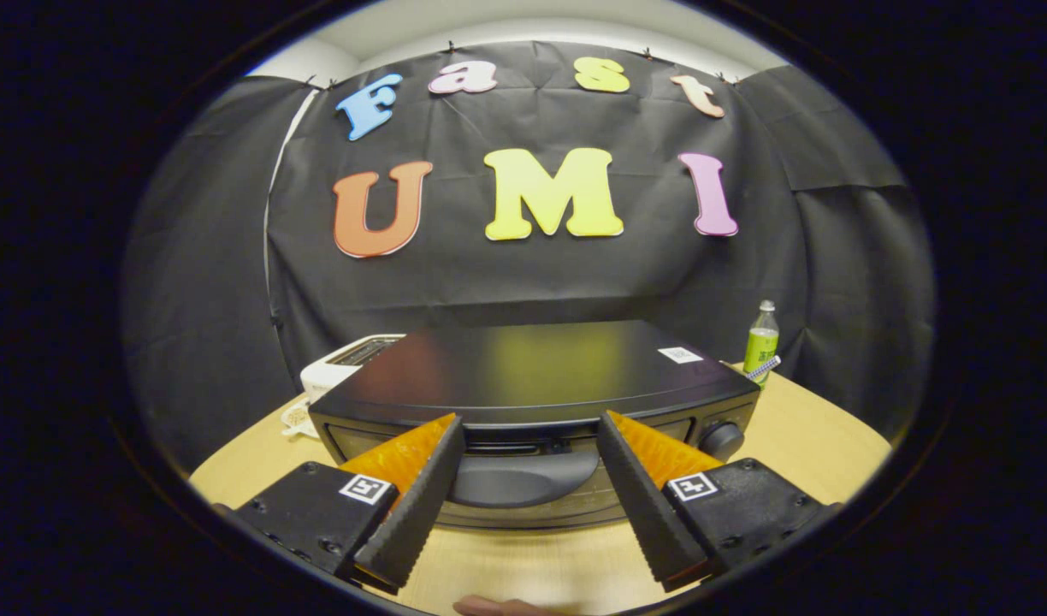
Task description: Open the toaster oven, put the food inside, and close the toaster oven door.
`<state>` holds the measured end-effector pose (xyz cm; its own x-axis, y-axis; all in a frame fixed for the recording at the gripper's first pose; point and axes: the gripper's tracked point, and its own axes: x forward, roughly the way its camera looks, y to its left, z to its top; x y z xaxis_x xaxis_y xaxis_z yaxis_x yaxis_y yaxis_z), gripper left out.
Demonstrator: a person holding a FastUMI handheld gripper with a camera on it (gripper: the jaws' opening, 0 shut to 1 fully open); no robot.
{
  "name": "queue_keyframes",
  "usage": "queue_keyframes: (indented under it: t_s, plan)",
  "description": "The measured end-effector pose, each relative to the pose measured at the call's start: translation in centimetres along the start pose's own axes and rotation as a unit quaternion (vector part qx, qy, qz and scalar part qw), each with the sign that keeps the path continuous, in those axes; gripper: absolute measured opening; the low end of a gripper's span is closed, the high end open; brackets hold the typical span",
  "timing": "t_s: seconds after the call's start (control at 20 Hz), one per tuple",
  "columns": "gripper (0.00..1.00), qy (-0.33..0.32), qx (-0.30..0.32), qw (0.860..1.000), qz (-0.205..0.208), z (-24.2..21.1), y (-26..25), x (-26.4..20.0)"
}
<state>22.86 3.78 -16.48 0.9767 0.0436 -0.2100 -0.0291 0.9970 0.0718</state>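
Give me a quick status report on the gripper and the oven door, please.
Gripper open, fingers straddling the door handle, not touching. Black toaster oven on the wooden table, door shut. Nothing between gripper and handle.

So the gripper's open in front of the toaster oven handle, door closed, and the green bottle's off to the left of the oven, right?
Not quite: the gripper view shows the green bottle right of the toaster oven. The gripper is open before the handle, door closed.

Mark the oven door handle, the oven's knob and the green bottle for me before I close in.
Door handle (523, 477), gripper view: middle of the handle, between the open fingers.
Knob (722, 440), gripper view: its round face, at the oven's front corner.
Green bottle (760, 343), gripper view: its labelled body, behind the oven.
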Motion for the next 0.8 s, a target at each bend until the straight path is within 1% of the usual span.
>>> queue_keyframes:
  t_s: [0.1, 0.25, 0.55, 0.8]
  plan:
    - [1.0, 0.005, 0.035, 0.999, 0.008, -0.3, 0.1, -0.4]
    - [1.0, 0.023, 0.047, 0.999, 0.017, -0.8, 0.0, -1.4]
    - [1.0, 0.037, -0.01, 0.999, 0.006, -2.4, -0.3, -4.4]
    - [1.0, 0.069, -0.037, 0.997, -0.002, -4.8, -0.7, -6.9]
